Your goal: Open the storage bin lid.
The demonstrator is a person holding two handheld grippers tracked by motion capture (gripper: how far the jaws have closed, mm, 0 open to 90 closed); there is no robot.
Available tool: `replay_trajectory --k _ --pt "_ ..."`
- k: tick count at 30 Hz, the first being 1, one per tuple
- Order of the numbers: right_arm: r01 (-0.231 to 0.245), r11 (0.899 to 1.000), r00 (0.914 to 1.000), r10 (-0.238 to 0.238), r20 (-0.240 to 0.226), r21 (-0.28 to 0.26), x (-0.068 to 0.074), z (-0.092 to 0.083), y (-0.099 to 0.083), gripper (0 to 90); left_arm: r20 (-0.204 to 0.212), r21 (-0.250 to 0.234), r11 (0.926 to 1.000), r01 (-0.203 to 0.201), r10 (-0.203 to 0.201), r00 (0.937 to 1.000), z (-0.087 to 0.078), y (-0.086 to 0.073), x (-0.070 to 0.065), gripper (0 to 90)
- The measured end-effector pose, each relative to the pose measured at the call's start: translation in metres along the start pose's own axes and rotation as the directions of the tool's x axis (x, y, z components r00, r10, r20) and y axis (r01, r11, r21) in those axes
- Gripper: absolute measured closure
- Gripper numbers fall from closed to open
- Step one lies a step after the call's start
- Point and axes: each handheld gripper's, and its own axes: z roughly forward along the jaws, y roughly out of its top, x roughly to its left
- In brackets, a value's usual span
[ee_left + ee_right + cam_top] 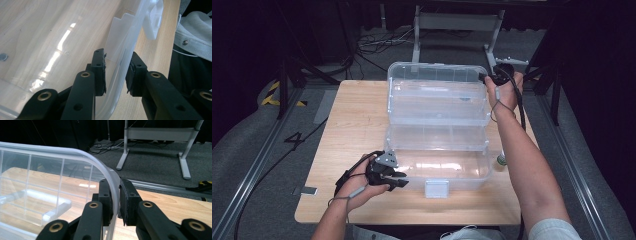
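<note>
On a wooden table (352, 130) stands an open clear plastic organizer box (438, 135). The right gripper (115, 202) pinches its lid rim (110, 177) far right. The left gripper (115, 75) straddles the near-left wall (125, 62), jaws parted.

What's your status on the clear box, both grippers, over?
Right gripper shut on open lid rim, far right corner. Left gripper straddles box front wall, jaws apart, not clamped. Latch hangs free. Nothing in the way.

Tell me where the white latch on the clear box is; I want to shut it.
In the high view, the white latch hangs on the clear box's front wall at the table's near edge, just right of the left gripper.
</note>
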Motion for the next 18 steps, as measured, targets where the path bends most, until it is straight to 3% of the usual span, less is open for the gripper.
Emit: replay_trajectory --k 18 --pt "-0.006 0.999 0.9998 0.007 -0.021 0.043 -0.007 0.017 -0.002 80.6 0.009 0.014 0.9997 0.019 -0.019 0.9998 0.0 0.002 0.001 72.0"
